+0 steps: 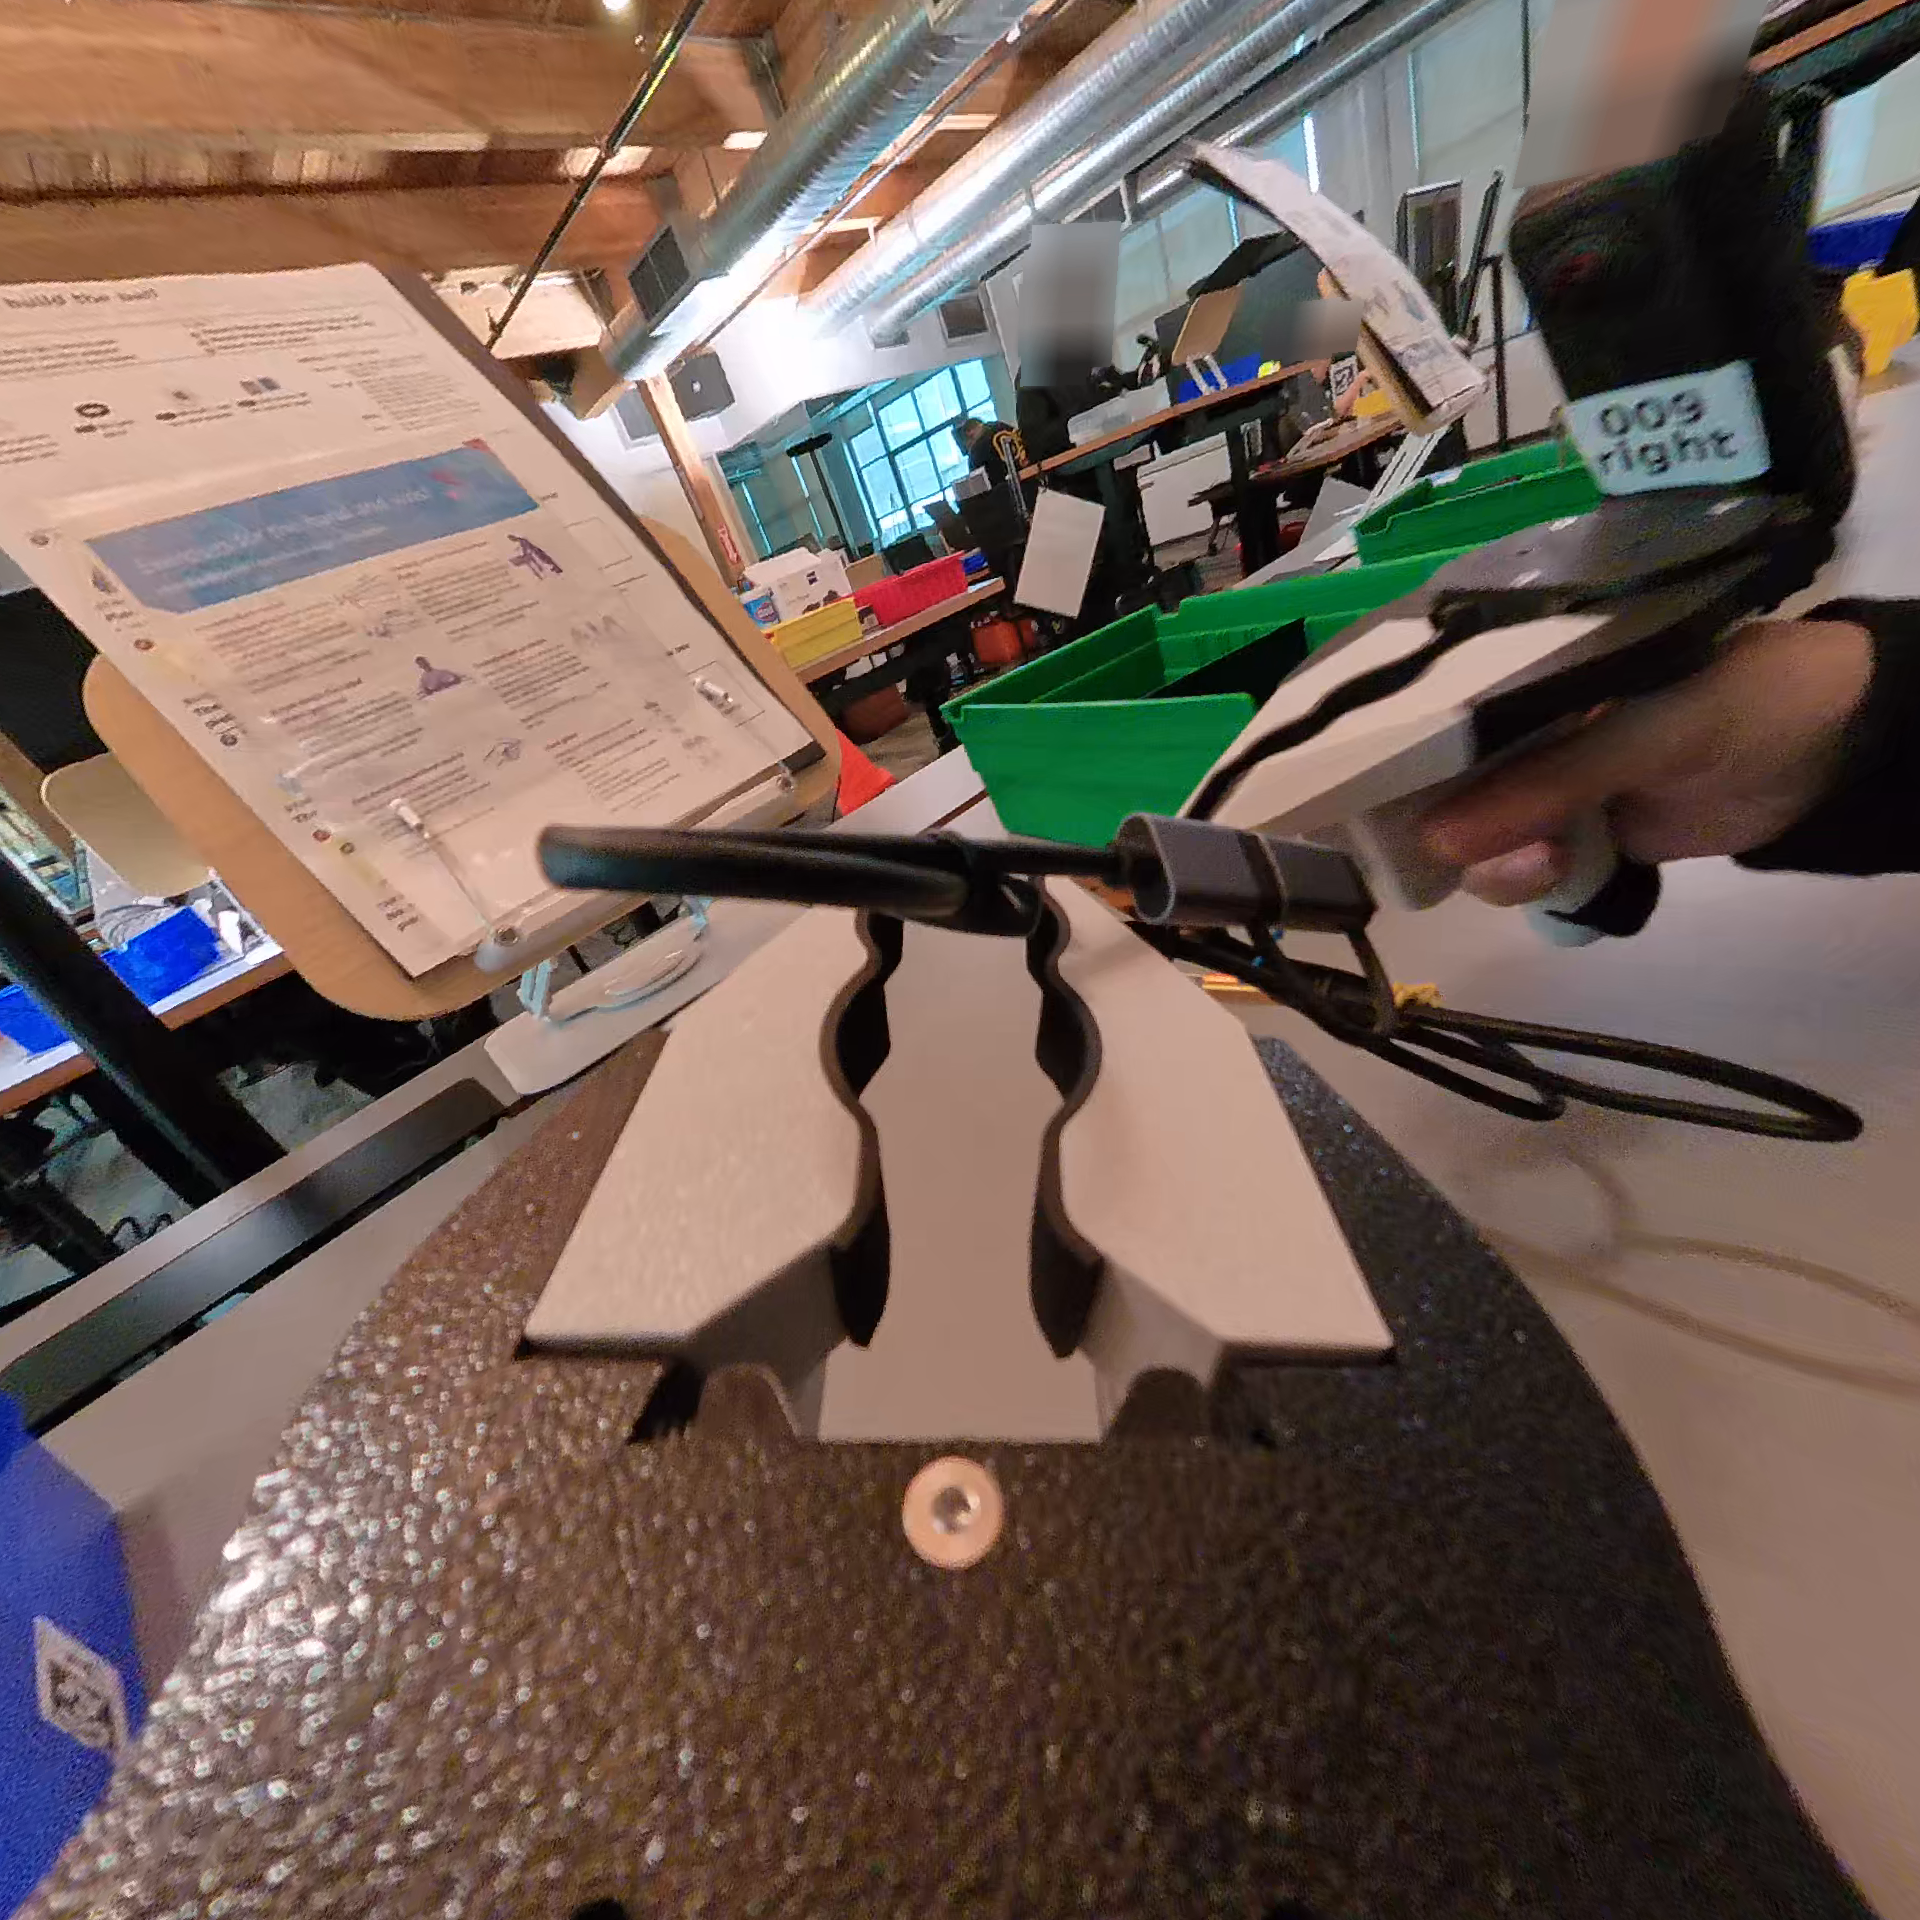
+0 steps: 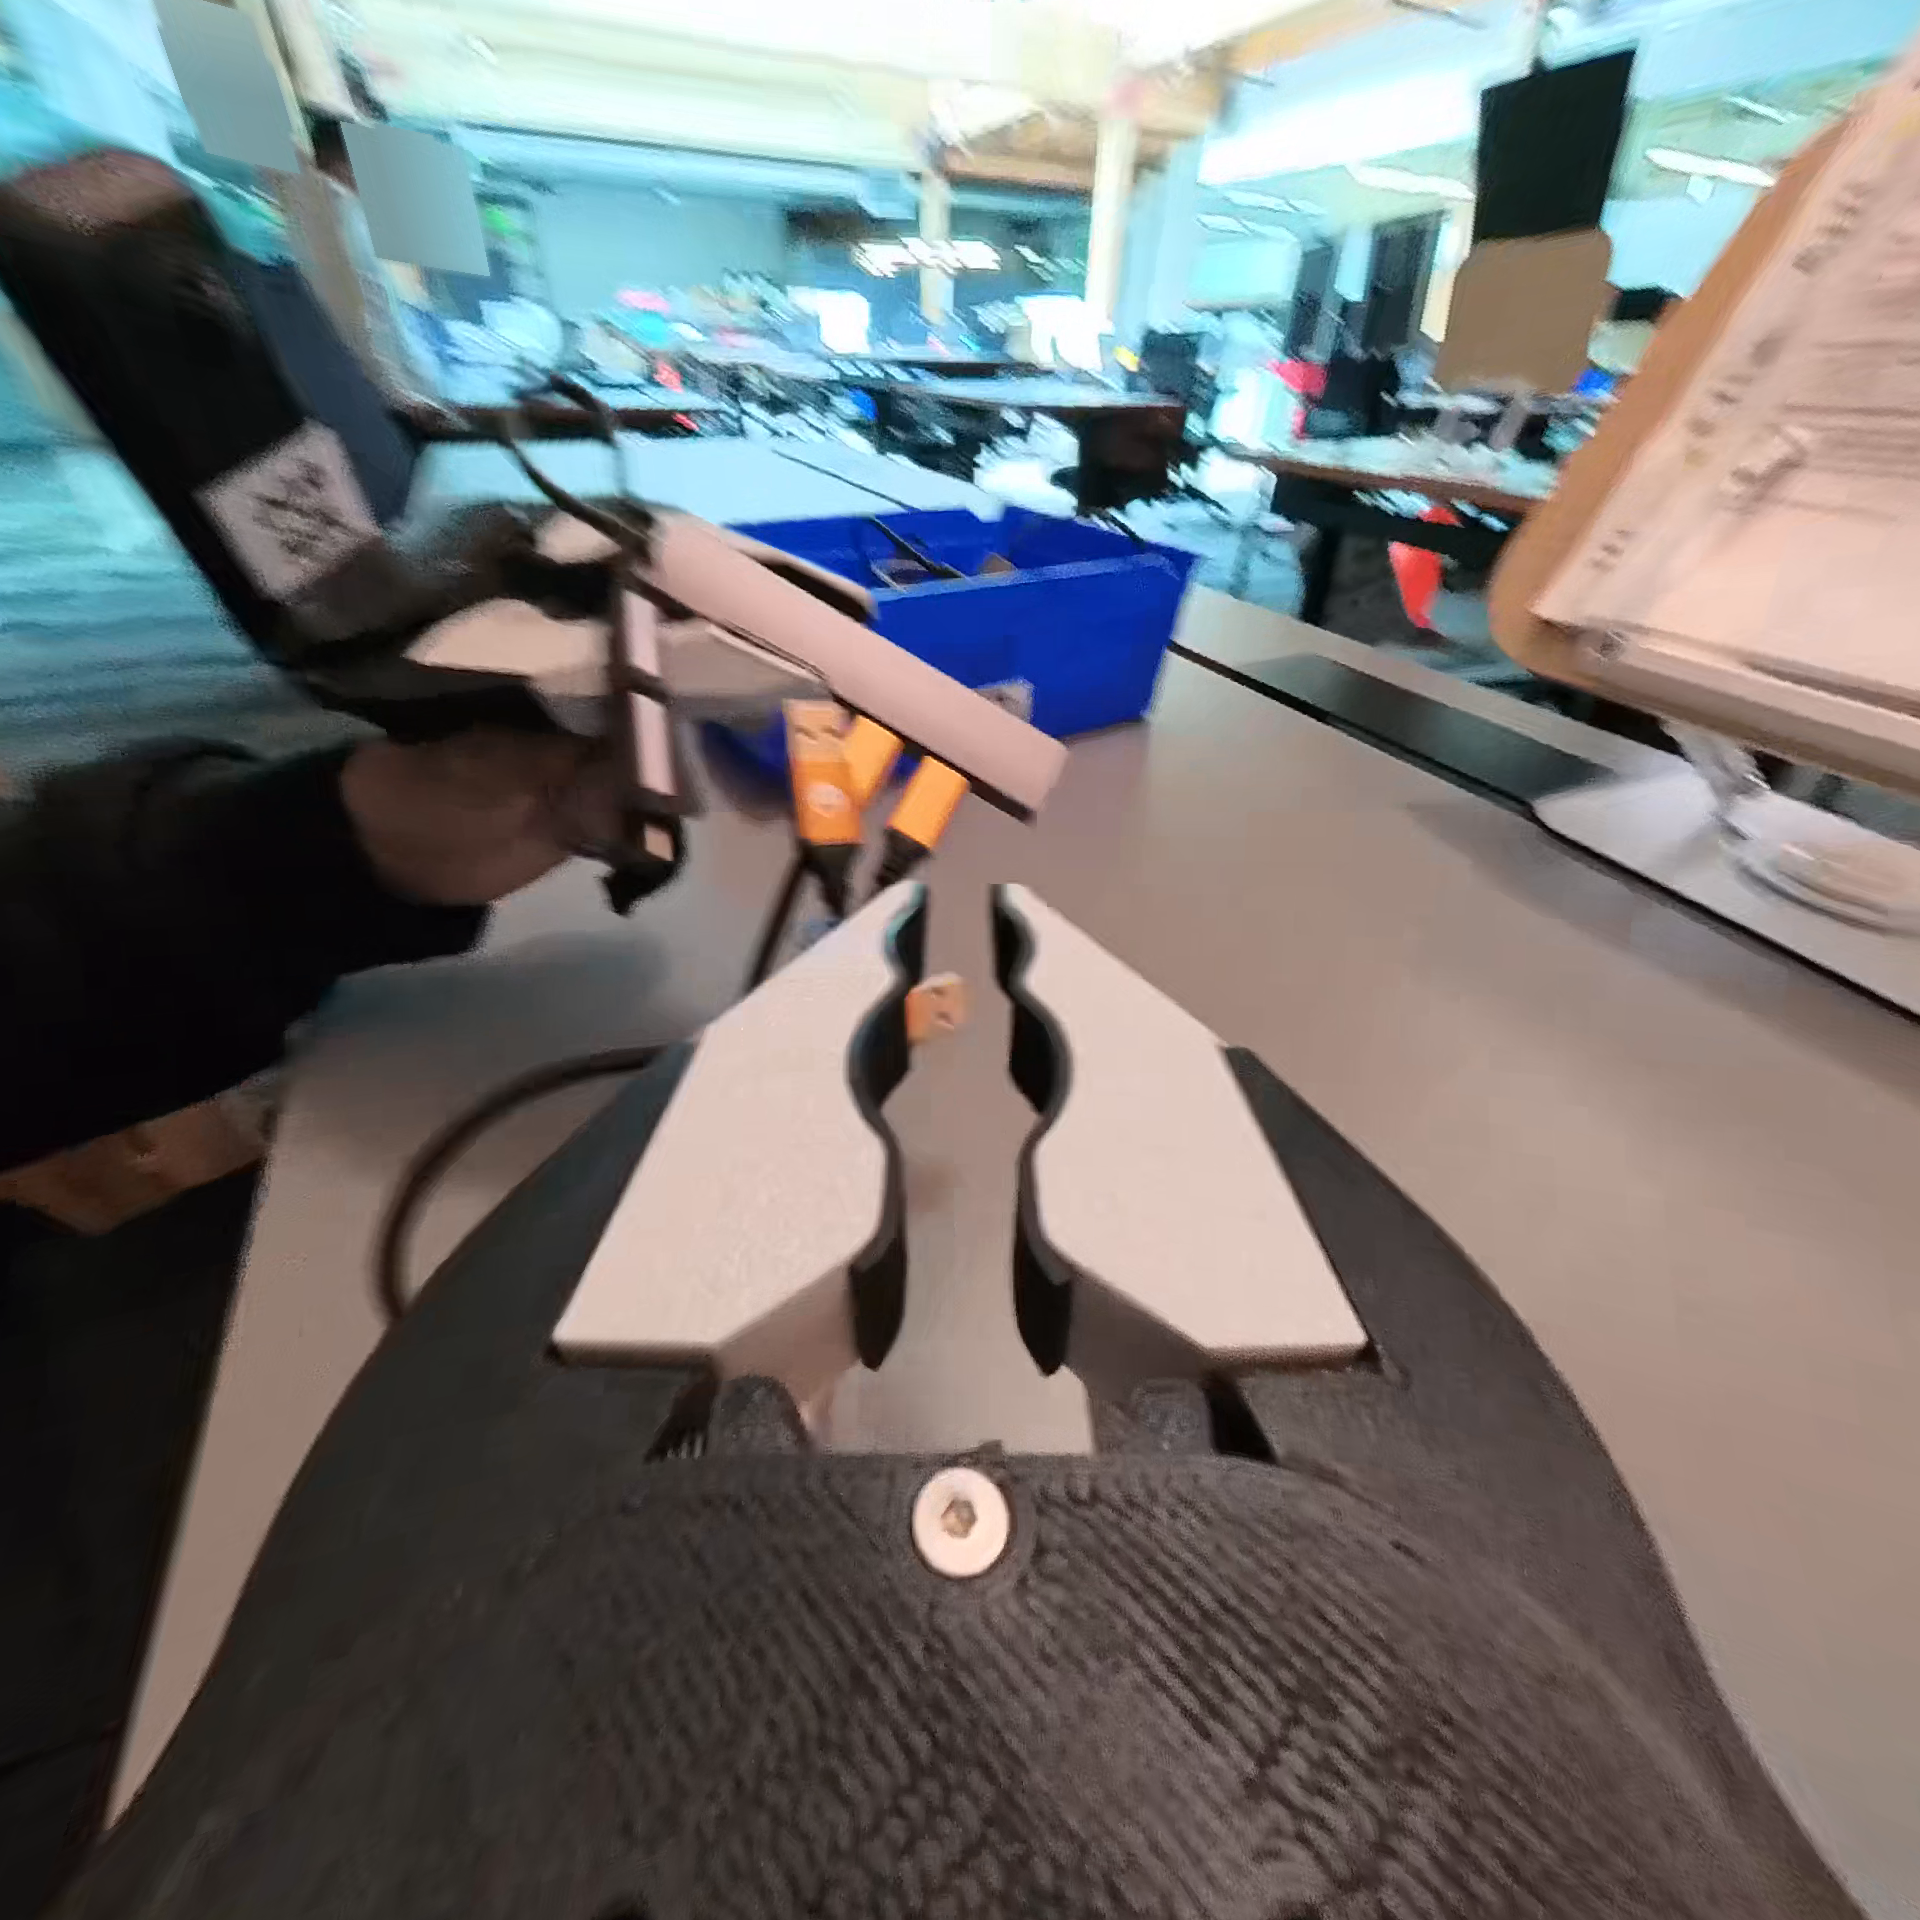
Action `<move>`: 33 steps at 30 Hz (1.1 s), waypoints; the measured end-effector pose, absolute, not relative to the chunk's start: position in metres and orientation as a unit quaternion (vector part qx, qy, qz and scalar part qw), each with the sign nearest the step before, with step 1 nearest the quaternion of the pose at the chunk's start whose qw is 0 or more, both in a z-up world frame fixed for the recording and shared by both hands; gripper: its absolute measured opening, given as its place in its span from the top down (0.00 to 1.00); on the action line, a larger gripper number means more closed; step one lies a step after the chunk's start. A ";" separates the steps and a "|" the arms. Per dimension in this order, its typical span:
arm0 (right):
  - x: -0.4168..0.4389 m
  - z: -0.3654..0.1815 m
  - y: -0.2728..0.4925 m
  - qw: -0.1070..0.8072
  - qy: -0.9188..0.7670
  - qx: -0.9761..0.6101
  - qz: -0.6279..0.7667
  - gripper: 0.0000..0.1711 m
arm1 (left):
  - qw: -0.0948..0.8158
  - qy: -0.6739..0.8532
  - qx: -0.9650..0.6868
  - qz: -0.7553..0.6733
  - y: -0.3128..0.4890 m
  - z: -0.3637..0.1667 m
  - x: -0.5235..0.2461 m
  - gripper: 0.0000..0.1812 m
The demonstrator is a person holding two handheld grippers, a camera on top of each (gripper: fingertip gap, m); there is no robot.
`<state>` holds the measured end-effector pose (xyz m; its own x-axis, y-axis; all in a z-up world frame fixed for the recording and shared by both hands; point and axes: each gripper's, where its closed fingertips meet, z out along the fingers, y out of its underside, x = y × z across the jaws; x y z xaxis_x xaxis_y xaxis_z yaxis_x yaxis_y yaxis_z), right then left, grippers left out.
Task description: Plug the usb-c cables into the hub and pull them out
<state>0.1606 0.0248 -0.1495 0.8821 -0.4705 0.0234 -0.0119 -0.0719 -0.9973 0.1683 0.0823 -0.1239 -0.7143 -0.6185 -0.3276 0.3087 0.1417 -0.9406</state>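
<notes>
In the left wrist view my left gripper (image 1: 966, 920) is shut on the black cable (image 1: 748, 868) of a dark grey hub (image 1: 1247, 873) and holds it in the air above the grey table (image 1: 1714, 1299). My right gripper (image 1: 1226, 774), held by a hand, is just behind the hub. Black cables (image 1: 1558, 1081) trail from the hub to the table. In the right wrist view my right gripper (image 2: 958, 899) is open. A small orange plug (image 2: 935, 1006) shows in its gap, touching neither pad clearly. Two orange plugs (image 2: 826, 784) hang under the left gripper (image 2: 862, 675); the hub is hidden there.
A wooden stand with printed sheets (image 1: 364, 623) rises at the table's far side, also in the right wrist view (image 2: 1714, 468). Green bins (image 1: 1101, 748) stand behind the hub. A blue bin (image 2: 987, 623) sits beyond the left gripper. A black slot (image 2: 1403, 707) runs along the table.
</notes>
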 end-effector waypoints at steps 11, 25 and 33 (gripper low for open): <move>0.143 -0.160 0.063 0.635 0.125 -0.748 -0.145 0.87 | 0.349 0.653 -0.102 -0.664 0.088 -0.120 0.165 0.88; 0.128 -0.148 0.058 0.682 0.103 -0.721 -0.065 0.84 | 0.323 0.641 -0.084 -0.691 0.092 -0.114 0.155 0.88; 0.138 -0.151 0.070 0.644 0.104 -0.748 -0.126 0.97 | 0.338 0.639 -0.094 -0.685 0.102 -0.116 0.156 0.88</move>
